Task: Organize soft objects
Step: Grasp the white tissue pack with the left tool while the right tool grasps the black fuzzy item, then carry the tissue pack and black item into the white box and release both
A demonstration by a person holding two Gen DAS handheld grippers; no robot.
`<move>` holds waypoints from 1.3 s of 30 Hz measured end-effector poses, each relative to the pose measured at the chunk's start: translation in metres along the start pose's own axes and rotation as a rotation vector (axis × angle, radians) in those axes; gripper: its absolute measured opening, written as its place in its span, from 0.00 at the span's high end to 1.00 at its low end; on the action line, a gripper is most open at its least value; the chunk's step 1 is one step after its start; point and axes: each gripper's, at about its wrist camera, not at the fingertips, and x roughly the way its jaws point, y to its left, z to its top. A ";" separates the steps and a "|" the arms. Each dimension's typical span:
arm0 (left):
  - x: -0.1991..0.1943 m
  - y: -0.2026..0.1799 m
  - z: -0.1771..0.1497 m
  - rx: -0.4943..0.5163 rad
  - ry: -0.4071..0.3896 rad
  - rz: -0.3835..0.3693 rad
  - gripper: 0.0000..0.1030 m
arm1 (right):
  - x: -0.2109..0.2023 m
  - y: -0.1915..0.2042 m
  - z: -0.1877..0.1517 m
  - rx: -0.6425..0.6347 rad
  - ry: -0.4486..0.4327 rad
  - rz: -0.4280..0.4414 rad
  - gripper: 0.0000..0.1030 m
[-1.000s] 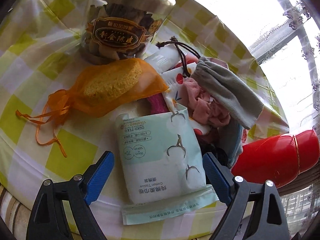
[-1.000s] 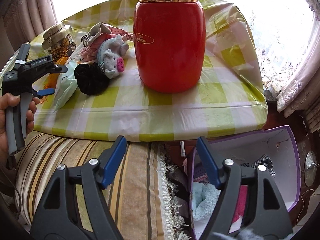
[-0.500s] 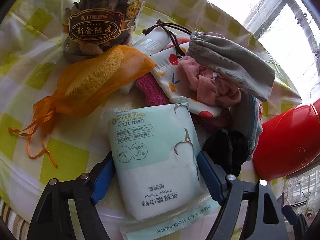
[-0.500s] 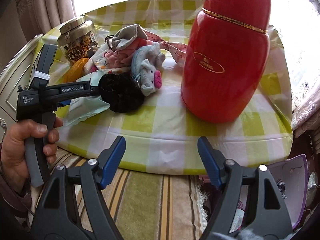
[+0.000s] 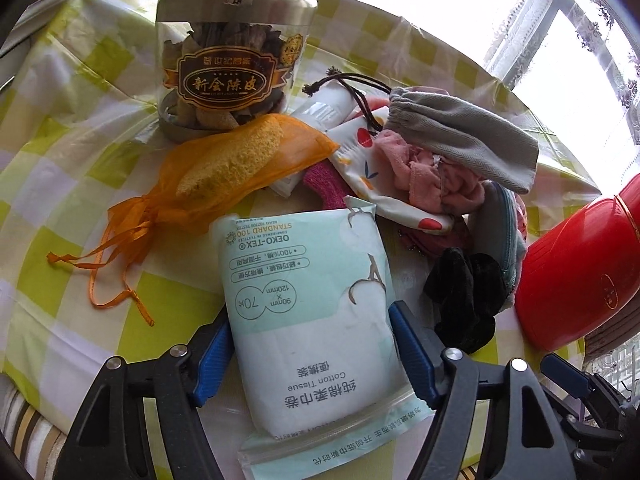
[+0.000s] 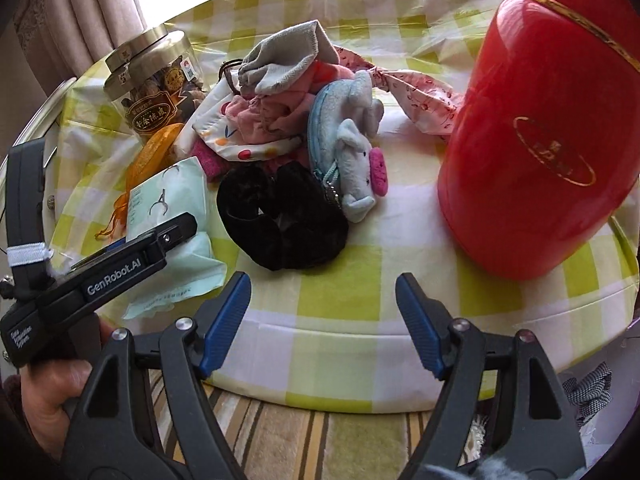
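Tissue pack [image 5: 316, 312] lay flat on the checked tablecloth [image 5: 72, 152], at the near edge of the pile of soft things, with the glass jar [image 5: 232, 52] standing behind it. The left gripper [image 5: 308, 344] straddled the pack: its blue pads [image 5: 212, 356] sat at the pack's two long sides, one pad on each side, and contact looked close, though a firm pinch could not be confirmed. An orange mesh bag [image 5: 228, 164] holding a yellow sponge lay between the pack and the jar, leaning against the jar's base. To the right of the pack, relative to the jar, sat a black scrunchie [image 5: 464, 296]; behind it were a pink cloth [image 5: 436, 176] and a grey pouch [image 5: 460, 136] stacked on a patterned pouch. A plush pig purse [image 6: 352, 148] rested against the scrunchie. The red flask [image 6: 540, 140] stood well apart from the jar, on the far right of the table. The right gripper [image 6: 324, 320] hovered at the table's front edge with its fingers spread and nothing between them, just in front of the scrunchie.
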 end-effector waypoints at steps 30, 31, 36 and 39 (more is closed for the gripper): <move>-0.024 -0.009 -0.004 0.094 -0.154 0.119 0.29 | 0.028 0.013 0.001 -0.033 -0.036 -0.006 0.79; -0.026 -0.011 -0.005 0.102 -0.158 0.119 0.29 | 0.022 0.012 -0.002 -0.032 -0.046 -0.009 0.79; -0.034 -0.020 -0.009 0.144 -0.176 0.111 0.29 | -0.001 0.003 -0.013 -0.024 -0.080 -0.018 0.79; -0.038 -0.028 -0.012 0.166 -0.176 0.092 0.29 | -0.015 -0.006 -0.021 -0.013 -0.089 -0.024 0.79</move>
